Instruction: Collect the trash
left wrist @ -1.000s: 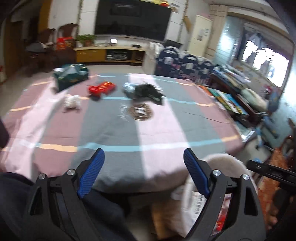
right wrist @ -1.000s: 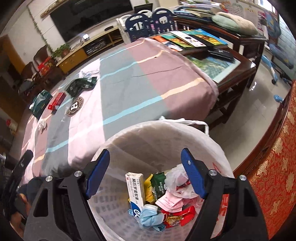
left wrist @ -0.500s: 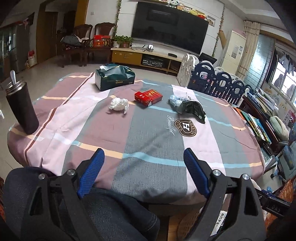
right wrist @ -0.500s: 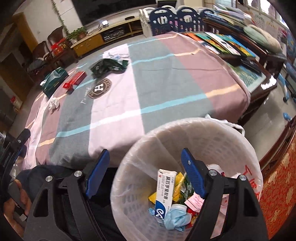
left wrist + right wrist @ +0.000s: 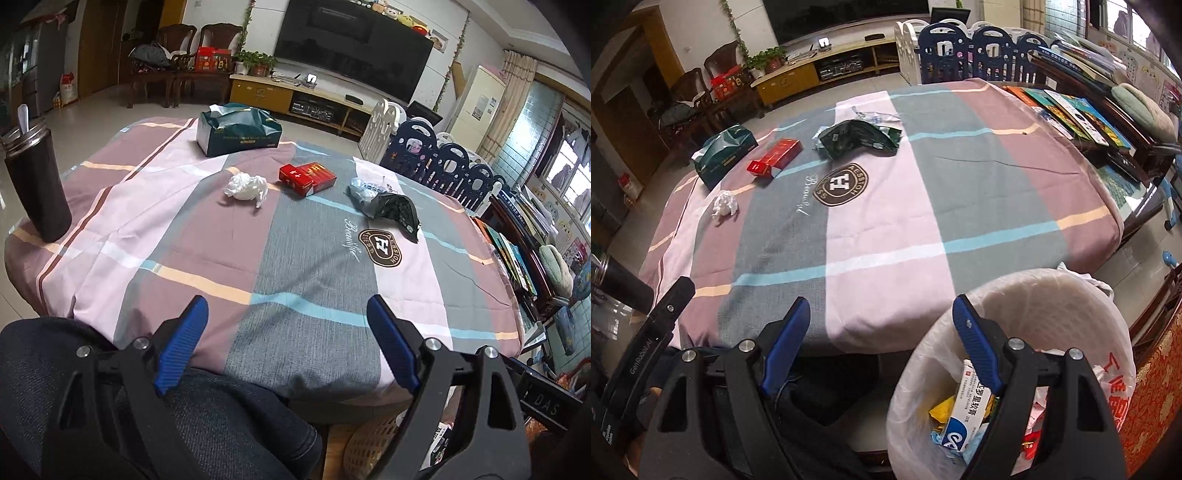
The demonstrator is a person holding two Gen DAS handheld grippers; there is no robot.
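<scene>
On the striped tablecloth point(image 5: 303, 295) lie a crumpled white tissue point(image 5: 245, 186), a red cigarette box point(image 5: 306, 178) and a dark green crumpled snack bag point(image 5: 391, 208) with clear wrapping beside it. They also show in the right wrist view: tissue point(image 5: 724, 205), red box point(image 5: 775, 157), snack bag point(image 5: 857, 138). My left gripper point(image 5: 288, 343) is open and empty at the table's near edge. My right gripper point(image 5: 879, 343) is open and empty, beside a white lined trash basket point(image 5: 1108, 314) holding a medicine box point(image 5: 966, 410) and wrappers.
A green tissue box point(image 5: 238, 129) stands at the table's far side. A black tumbler point(image 5: 37, 184) stands at the left edge. A side table with books point(image 5: 1071, 110) is to the right. My lap point(image 5: 221, 424) is below the table edge.
The left view swung left and steadied on the table, bringing the tumbler into sight. The right gripper swung left off the basket, which now sits at lower right.
</scene>
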